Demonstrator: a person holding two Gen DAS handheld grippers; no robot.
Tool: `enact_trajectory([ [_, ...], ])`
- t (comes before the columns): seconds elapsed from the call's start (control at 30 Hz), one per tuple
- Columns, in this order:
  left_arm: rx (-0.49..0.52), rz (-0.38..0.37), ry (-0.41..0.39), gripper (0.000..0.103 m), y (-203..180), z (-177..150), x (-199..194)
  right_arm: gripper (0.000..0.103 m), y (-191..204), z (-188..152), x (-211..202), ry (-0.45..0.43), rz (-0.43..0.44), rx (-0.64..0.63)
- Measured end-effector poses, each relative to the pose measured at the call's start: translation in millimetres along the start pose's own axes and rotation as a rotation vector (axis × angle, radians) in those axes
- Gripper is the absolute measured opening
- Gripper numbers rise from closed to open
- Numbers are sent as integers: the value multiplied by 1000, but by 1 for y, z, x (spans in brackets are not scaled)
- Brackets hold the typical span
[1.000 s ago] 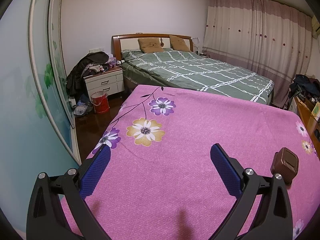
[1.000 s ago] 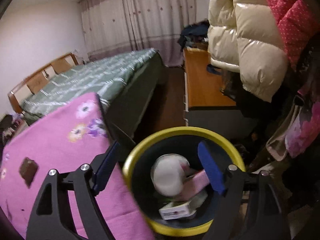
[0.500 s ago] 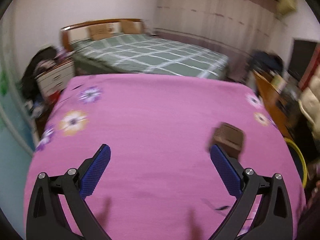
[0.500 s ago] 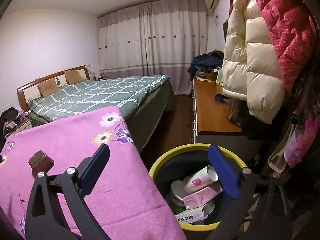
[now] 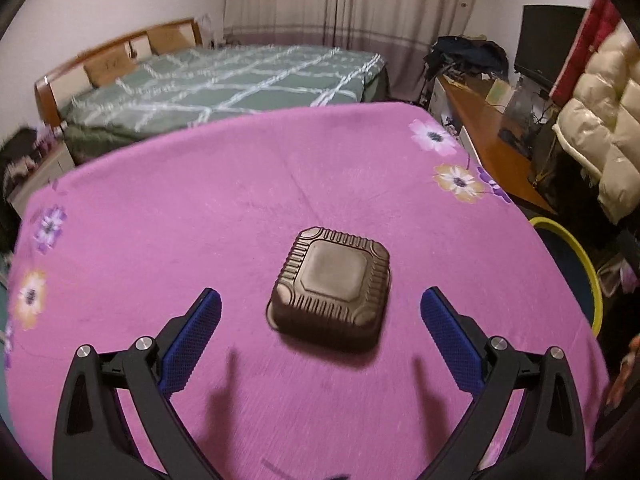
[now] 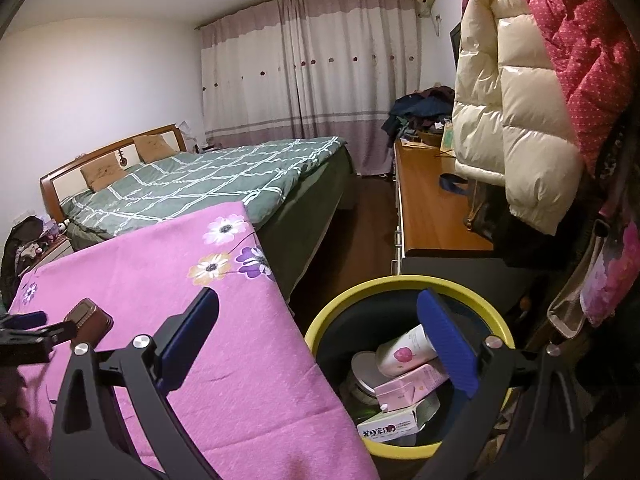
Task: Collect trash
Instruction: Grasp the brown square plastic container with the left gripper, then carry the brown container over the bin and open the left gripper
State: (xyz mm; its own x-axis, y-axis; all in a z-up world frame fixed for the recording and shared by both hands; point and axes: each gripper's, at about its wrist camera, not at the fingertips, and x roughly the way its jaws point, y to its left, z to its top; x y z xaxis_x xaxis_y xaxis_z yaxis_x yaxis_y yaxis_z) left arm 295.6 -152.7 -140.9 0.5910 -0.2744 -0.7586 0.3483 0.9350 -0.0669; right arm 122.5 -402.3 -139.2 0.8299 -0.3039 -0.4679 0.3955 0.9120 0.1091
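Observation:
A brown ribbed square plastic container lies upside down on the pink flowered cloth. My left gripper is open and empty just in front of it, a finger on each side. The container also shows in the right wrist view, with the left gripper beside it. My right gripper is open and empty above the edge of the yellow-rimmed dark trash bin. The bin holds a white cup, a pink carton and a white box. The bin's rim shows in the left wrist view.
A green checked bed stands behind the pink surface. A wooden cabinet runs along the right wall. A cream puffer jacket and a red one hang close above the bin. Dark wood floor lies between bed and cabinet.
My left gripper swung right and closed in on the brown container, which now sits between its fingers. My right gripper rose and pulled back from the bin; the cup lies inside.

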Motion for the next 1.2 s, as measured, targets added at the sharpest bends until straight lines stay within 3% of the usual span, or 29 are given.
enact_trajectory([
  [0.2,28,1,24,96,-6,8,23,95,1,0,1,3,3,0],
  [0.33,17,-19,58,65,-6,10,33,95,1,-1,2,1,6,-2],
  [0.63,88,-29,26,63,-35,12,20,95,-13,-3,-5,-25,37,45],
  [0.87,183,-126,12,63,-101,31,8,95,-59,4,-40,4,-16,60],
  [1.0,254,-204,14,63,-164,41,10,95,-80,-3,-60,15,-29,71],
  [1.2,366,-260,55,64,-258,39,24,95,-119,-18,-93,9,-63,130],
])
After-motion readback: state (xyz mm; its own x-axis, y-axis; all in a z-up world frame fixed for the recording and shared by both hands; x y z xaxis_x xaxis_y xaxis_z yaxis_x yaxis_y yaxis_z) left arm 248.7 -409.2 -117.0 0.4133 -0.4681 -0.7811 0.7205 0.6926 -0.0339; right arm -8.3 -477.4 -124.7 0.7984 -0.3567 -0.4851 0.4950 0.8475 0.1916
